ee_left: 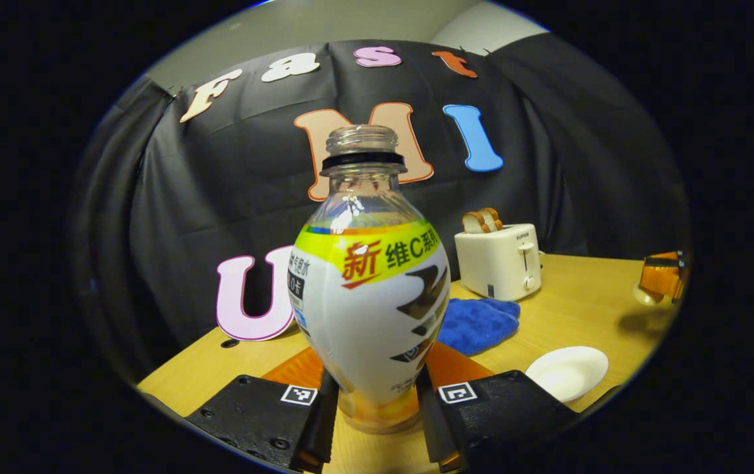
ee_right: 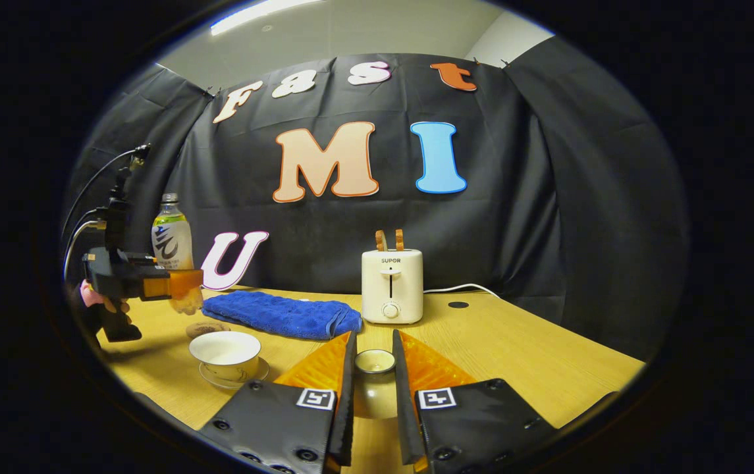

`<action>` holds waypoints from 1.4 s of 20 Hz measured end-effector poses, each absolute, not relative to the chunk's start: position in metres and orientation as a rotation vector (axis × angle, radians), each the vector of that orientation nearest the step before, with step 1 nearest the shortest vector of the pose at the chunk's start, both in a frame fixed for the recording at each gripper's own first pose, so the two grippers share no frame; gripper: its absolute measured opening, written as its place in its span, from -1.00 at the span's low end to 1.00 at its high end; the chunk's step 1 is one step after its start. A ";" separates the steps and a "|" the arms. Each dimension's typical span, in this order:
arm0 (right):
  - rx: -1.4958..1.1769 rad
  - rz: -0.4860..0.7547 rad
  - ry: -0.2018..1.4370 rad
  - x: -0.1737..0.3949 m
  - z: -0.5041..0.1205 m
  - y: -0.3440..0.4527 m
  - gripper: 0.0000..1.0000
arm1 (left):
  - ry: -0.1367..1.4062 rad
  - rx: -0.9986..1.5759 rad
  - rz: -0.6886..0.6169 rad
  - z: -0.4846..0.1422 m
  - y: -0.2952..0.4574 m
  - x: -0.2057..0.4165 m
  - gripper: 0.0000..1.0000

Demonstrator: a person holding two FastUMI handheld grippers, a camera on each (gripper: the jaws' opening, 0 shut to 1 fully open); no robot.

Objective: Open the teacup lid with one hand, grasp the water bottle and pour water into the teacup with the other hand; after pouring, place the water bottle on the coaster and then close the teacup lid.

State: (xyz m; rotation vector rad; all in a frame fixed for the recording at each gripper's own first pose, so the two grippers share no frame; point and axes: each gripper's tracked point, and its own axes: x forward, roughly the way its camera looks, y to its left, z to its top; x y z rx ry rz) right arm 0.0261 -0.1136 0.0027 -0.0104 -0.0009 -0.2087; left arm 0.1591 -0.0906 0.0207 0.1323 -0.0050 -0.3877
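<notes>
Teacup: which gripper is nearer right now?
Right. In the right gripper view the right gripper, holding the lid, sits just beside the teacup. The left gripper, clamped on the bottle, is farther back beyond the coaster.

Wooden table point(ee_right: 515, 355) bears toaster point(ee_right: 392, 284), blue cloth point(ee_right: 282, 314), coaster point(ee_right: 207, 328), saucer point(ee_right: 211, 378).

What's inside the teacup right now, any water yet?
The teacup on its saucer is uncovered and its white inside looks dry, though the near rim hides the bottom. The bottle is upright in the left hand-held gripper, not pouring.
</notes>
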 end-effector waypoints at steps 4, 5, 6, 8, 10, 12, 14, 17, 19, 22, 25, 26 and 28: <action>-0.010 -0.209 0.000 0.027 0.003 -0.114 -0.37 | 0.025 0.055 -0.384 0.003 -0.085 0.177 0.02; -0.011 -0.209 0.000 0.027 0.002 -0.114 -0.37 | 0.036 0.051 -0.387 -0.001 -0.086 0.180 0.02; -0.011 -0.209 0.000 0.027 0.003 -0.113 -0.37 | 0.053 0.053 -0.384 -0.008 -0.085 0.182 0.02; -0.011 -0.208 0.000 0.027 0.002 -0.114 -0.37 | 0.084 0.051 -0.390 -0.019 -0.088 0.185 0.03; -0.010 -0.204 0.001 0.027 0.002 -0.113 -0.37 | 0.116 0.059 -0.397 -0.028 -0.090 0.186 0.03; -0.010 -0.204 0.000 0.028 0.002 -0.113 -0.37 | 0.127 0.068 -0.397 -0.031 -0.089 0.188 0.04; -0.010 -0.204 0.000 0.028 0.002 -0.112 -0.37 | 0.146 0.072 -0.402 -0.037 -0.090 0.188 0.04; -0.010 -0.205 0.000 0.028 0.001 -0.112 -0.37 | 0.160 0.079 -0.399 -0.039 -0.090 0.188 0.05; -0.010 -0.205 -0.001 0.028 0.001 -0.112 -0.37 | 0.160 0.078 -0.399 -0.039 -0.089 0.187 0.07; -0.010 -0.205 -0.001 0.028 0.001 -0.112 -0.37 | 0.161 0.078 -0.400 -0.039 -0.090 0.187 0.19; -0.010 -0.205 -0.001 0.028 0.001 -0.112 -0.37 | 0.156 0.074 -0.398 -0.038 -0.089 0.188 0.37; -0.010 -0.205 -0.001 0.028 0.001 -0.112 -0.37 | 0.154 0.073 -0.398 -0.038 -0.089 0.188 0.48; -0.010 -0.205 -0.001 0.027 0.001 -0.112 -0.37 | 0.153 0.069 -0.401 -0.038 -0.090 0.187 0.82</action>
